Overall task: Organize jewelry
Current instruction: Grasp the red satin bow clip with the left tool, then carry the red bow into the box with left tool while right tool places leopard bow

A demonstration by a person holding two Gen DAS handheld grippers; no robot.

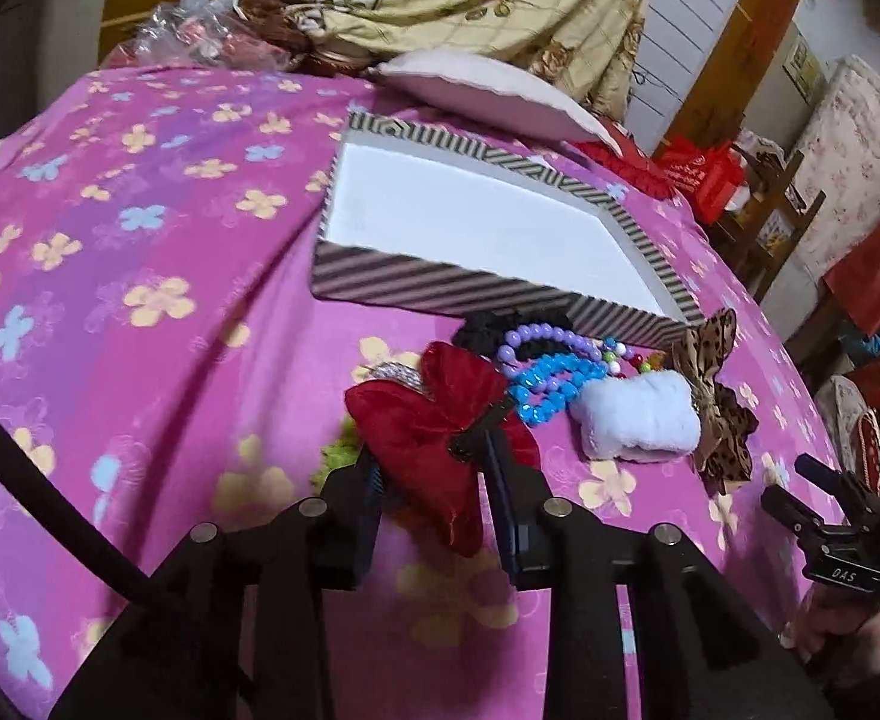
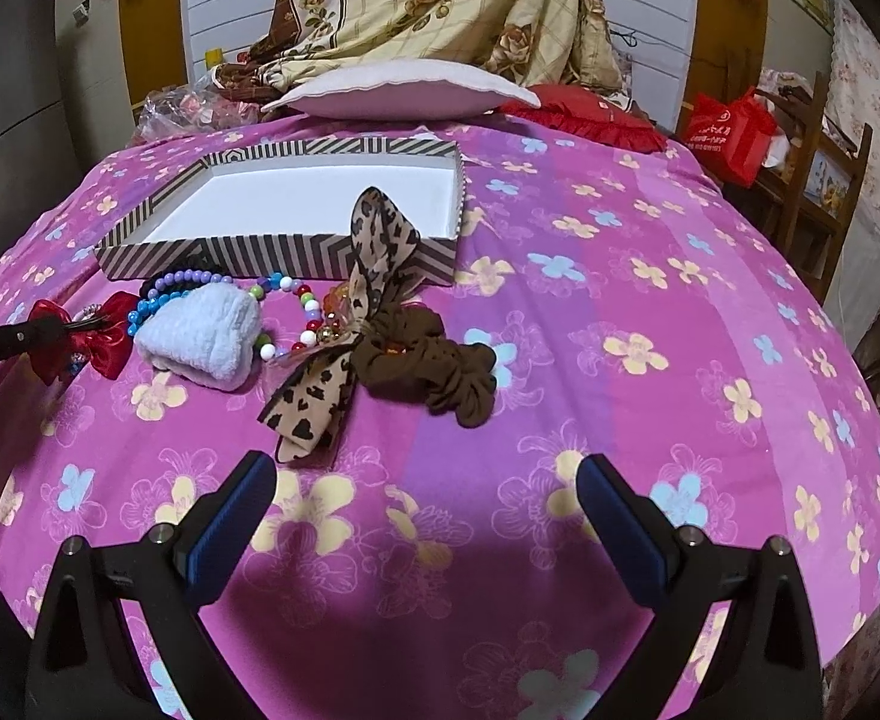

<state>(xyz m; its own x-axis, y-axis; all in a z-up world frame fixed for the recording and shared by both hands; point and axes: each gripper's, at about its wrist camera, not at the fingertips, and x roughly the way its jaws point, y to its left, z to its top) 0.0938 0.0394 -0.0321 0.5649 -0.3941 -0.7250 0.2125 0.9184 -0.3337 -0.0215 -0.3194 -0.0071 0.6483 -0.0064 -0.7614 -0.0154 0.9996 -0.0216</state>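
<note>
My left gripper is shut on a red bow hair clip, also seen in the right wrist view. Behind it lie a blue bead bracelet, a purple bead bracelet, a white fluffy scrunchie and a leopard bow. The striped box with a white inside stands beyond them. My right gripper is open and empty, short of the leopard bow and a brown scrunchie.
Everything lies on a pink flowered bedspread. A white pillow and a red cushion sit behind the box. A wooden chair with a red bag stands off the bed's right side.
</note>
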